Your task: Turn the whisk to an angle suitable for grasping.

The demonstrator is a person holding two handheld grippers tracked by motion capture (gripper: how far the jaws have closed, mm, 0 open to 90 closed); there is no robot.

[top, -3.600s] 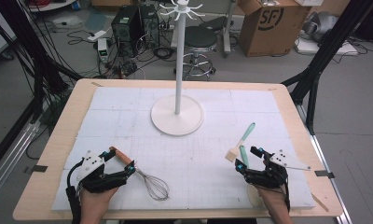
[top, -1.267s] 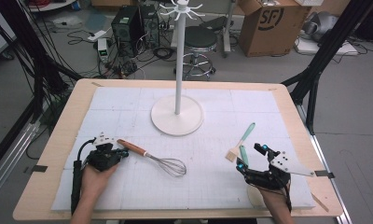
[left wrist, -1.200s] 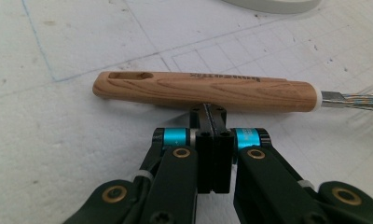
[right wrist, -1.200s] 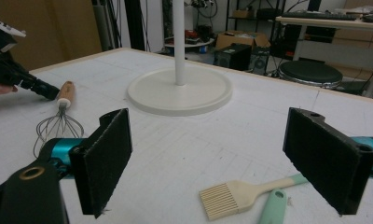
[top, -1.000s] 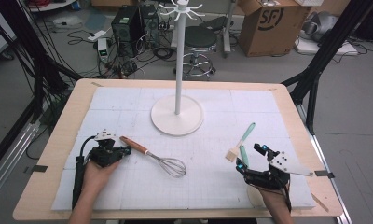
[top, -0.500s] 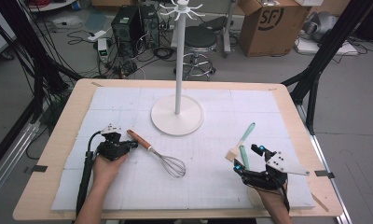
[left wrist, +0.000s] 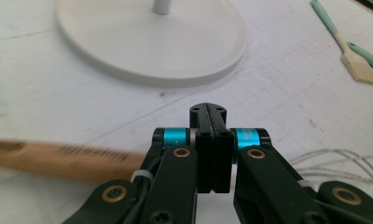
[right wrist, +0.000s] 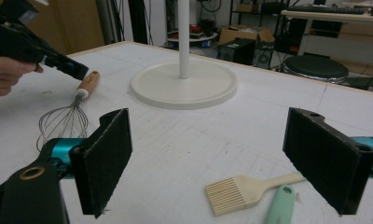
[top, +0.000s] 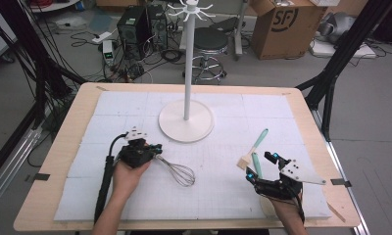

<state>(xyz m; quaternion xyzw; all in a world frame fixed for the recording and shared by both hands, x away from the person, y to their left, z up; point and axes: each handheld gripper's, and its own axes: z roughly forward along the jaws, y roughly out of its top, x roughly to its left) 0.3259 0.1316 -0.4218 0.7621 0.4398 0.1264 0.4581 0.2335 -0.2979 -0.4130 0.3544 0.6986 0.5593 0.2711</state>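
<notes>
A whisk lies on the white mat with its wire head (top: 181,173) toward the middle. My left gripper (top: 154,148) is shut with nothing between its jaws, low over the whisk's wooden handle. In the left gripper view the handle (left wrist: 58,159) runs off blurred to the left of the shut gripper (left wrist: 208,112), and the wires (left wrist: 345,161) lie to its right. In the right gripper view the left gripper's tip sits at the handle (right wrist: 88,83). My right gripper (top: 259,165) stands open and holds nothing. A pastry brush (top: 254,147) lies just beyond it.
A white stand (top: 186,121) with a tall pole and hooks rises at the mat's middle back. A mint-green handle (top: 257,164) lies beside the brush. The brush (right wrist: 240,189) and that handle (right wrist: 280,207) lie between my right gripper's pads (right wrist: 111,154). The table edge (top: 311,122) is at the right.
My left gripper has moved right and away from me along the whisk handle, which it now covers; the whisk has turned slightly. The right gripper has stayed put.
</notes>
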